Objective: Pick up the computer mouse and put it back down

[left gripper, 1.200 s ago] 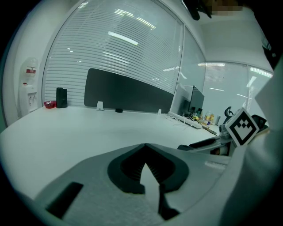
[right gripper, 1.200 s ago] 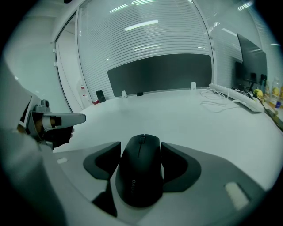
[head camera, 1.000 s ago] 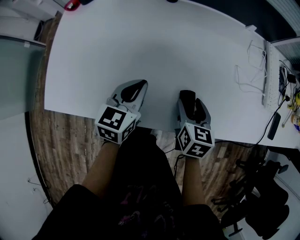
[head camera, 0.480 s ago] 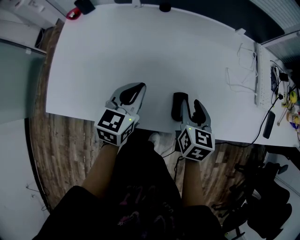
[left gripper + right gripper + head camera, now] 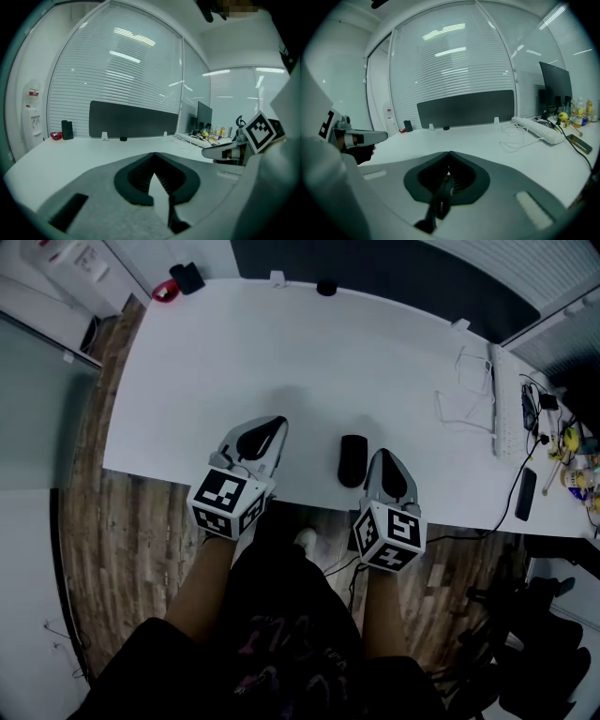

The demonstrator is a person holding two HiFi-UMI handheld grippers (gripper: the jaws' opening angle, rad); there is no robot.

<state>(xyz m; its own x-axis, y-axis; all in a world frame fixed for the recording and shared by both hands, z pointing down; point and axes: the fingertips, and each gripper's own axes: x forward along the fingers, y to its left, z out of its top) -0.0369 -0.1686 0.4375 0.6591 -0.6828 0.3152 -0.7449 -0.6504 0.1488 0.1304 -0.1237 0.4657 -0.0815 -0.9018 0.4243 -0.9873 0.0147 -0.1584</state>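
Head view, looking steeply down: a black computer mouse [image 5: 352, 460] lies flat on the white table [image 5: 281, 343], close to the near edge and roughly midway along it, its long axis running from the near edge toward the far edge. The right gripper [image 5: 387, 457] hangs just beside the mouse on its right and is not touching it. The left gripper [image 5: 275, 424] is further off on the mouse's other side, likewise over the near edge. Right gripper view: the jaws have just been closing and now meet tip to tip with nothing gripped between them. A narrow dark shape shows through the opening behind the tips, and what it is cannot be told. Left gripper view: the jaws are likewise closed tip to tip and empty, with bare table showing through the opening behind them. Along the table's right edge lies a long white device [image 5: 497, 399] with a looped white cable [image 5: 459, 390] beside it. A red object [image 5: 165, 290] and a black object [image 5: 192, 277] stand at the far left corner, and a small dark knob [image 5: 325, 287] sits on the far edge
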